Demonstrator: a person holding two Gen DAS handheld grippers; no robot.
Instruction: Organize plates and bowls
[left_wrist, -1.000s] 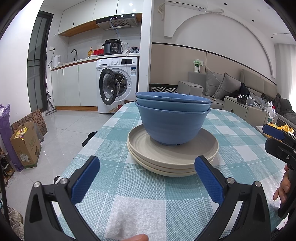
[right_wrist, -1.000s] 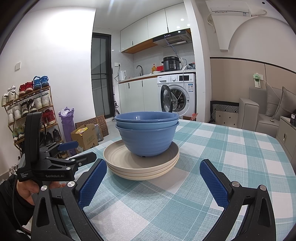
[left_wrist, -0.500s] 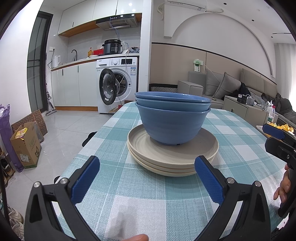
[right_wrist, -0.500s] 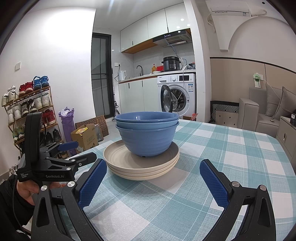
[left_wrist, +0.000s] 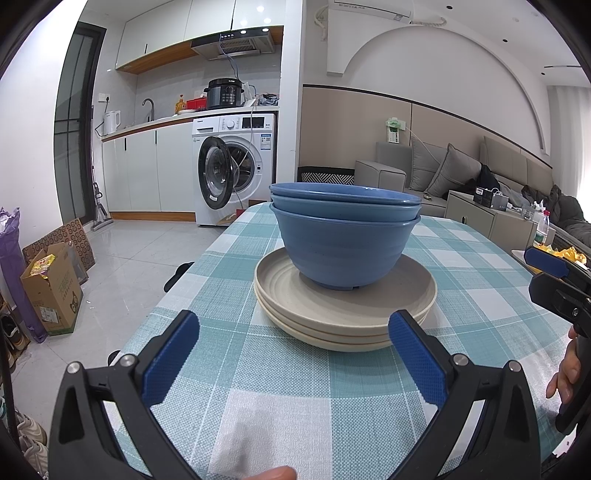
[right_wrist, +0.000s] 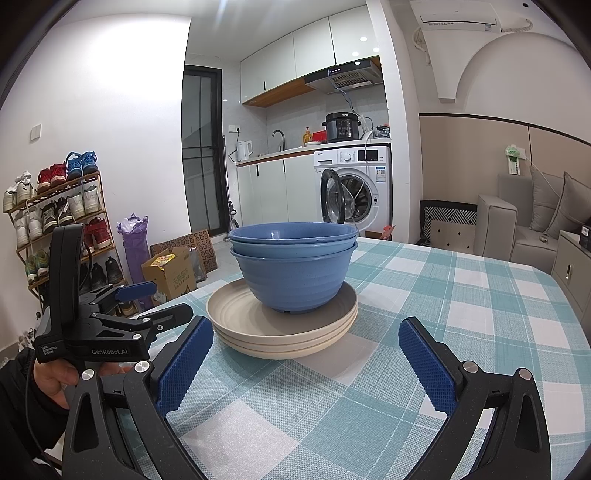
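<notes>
- Looking along both grippers, I see the blue bowls (left_wrist: 345, 236) nested one in another and standing on the stack of beige plates (left_wrist: 345, 314), near the middle of the table (left_wrist: 229, 258), a little toward its front edge.
- The left gripper (left_wrist: 293, 354) has its fingers spread wide and empty, just before the plates; the right gripper (right_wrist: 306, 363) is also spread wide and holds nothing.
- This one pile fits two stages: dishes gathered and finished, or dishes waiting to be sorted apart. I cannot decide which.
- Risk, in my judgement: the bowls stand on a narrow foot on the smooth top plate, so a push on the rim can slide or tip them.
- A pinch on a plate rim can lift only one plate and shift the whole pile.
- The checked tablecloth (right_wrist: 461, 295) is woven and can drag with the plates.
- The bowls are matte, speckled and faintly ridged; the plates are round and shallow, with concentric rings.
</notes>
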